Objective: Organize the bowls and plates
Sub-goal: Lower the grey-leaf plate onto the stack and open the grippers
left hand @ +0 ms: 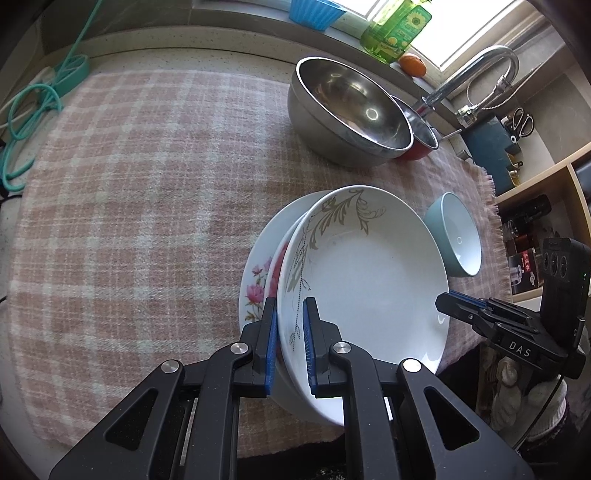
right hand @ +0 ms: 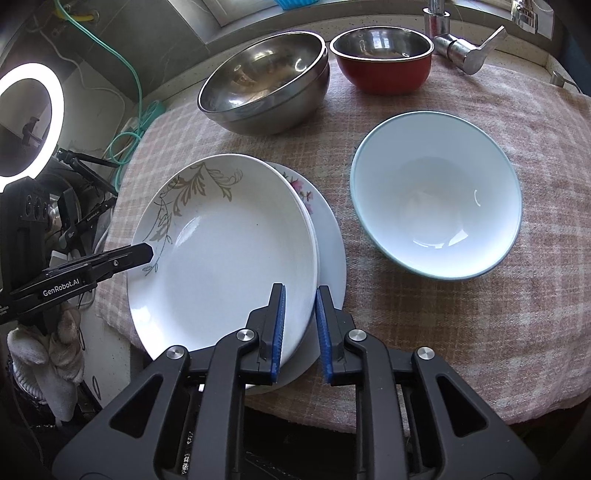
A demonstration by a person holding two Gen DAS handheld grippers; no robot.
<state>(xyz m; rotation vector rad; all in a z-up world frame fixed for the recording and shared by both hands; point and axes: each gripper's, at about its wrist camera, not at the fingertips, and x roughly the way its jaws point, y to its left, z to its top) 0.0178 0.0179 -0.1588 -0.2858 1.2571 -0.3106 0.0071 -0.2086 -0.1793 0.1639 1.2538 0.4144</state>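
Observation:
A white deep plate with a grey leaf pattern (left hand: 369, 266) (right hand: 229, 251) lies on top of a stack with a pink-flowered plate (left hand: 255, 280) (right hand: 301, 188) under it, on the checked cloth (left hand: 147, 184). My left gripper (left hand: 290, 301) is shut on the leaf plate's near-left rim; its tip (right hand: 147, 253) shows at the plate's left edge in the right wrist view. My right gripper (right hand: 301, 288) straddles the opposite rim, its jaws slightly parted and the outer pad just off the plate. A pale blue bowl (right hand: 436, 195) (left hand: 458, 236) stands alone to the right.
Nested steel bowls (right hand: 266, 74) (left hand: 347, 103) and a red bowl (right hand: 384, 74) stand at the back by the faucet (left hand: 476, 70). A green bottle (left hand: 395, 29) and an orange (left hand: 413, 64) sit on the sill. Teal cable (left hand: 33, 110) lies far left. The cloth's front edge is just below the stack.

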